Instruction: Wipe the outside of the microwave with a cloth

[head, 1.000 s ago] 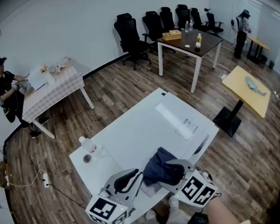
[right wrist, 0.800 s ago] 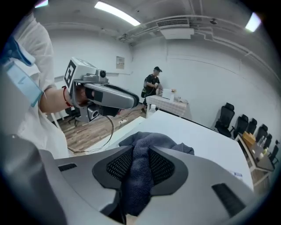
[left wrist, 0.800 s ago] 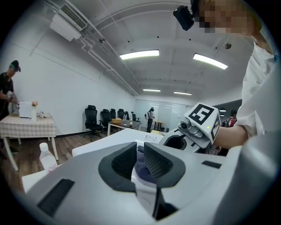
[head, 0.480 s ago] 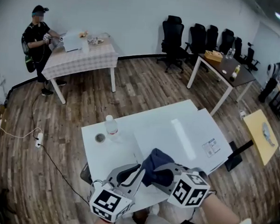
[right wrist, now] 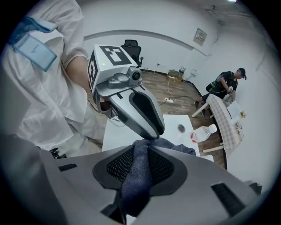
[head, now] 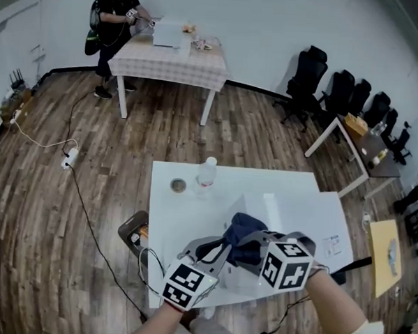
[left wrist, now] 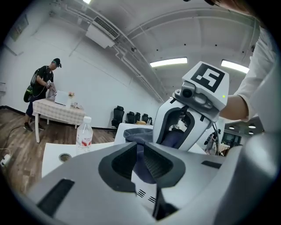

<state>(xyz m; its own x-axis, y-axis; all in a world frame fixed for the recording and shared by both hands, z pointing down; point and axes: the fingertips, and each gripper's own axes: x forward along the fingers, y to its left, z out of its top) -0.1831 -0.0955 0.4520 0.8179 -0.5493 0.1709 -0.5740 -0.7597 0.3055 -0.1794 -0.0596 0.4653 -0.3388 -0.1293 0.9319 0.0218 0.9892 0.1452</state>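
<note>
While the left gripper (head: 214,250) pinches the dark cloth (head: 245,226) between near-closed jaws and the right gripper (head: 258,243) has just been closing on another fold, wiping looks unstarted; the white microwave (head: 311,218) waits beyond both jaws

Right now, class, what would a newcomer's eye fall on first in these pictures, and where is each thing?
The dark blue cloth stands out, pinched between the left gripper and the right gripper, whose fingers have just been closing on it, over the near part of the white table. Behind it a clear water bottle stands on the table, and far off a person stands at a checked table by the wall.
</note>
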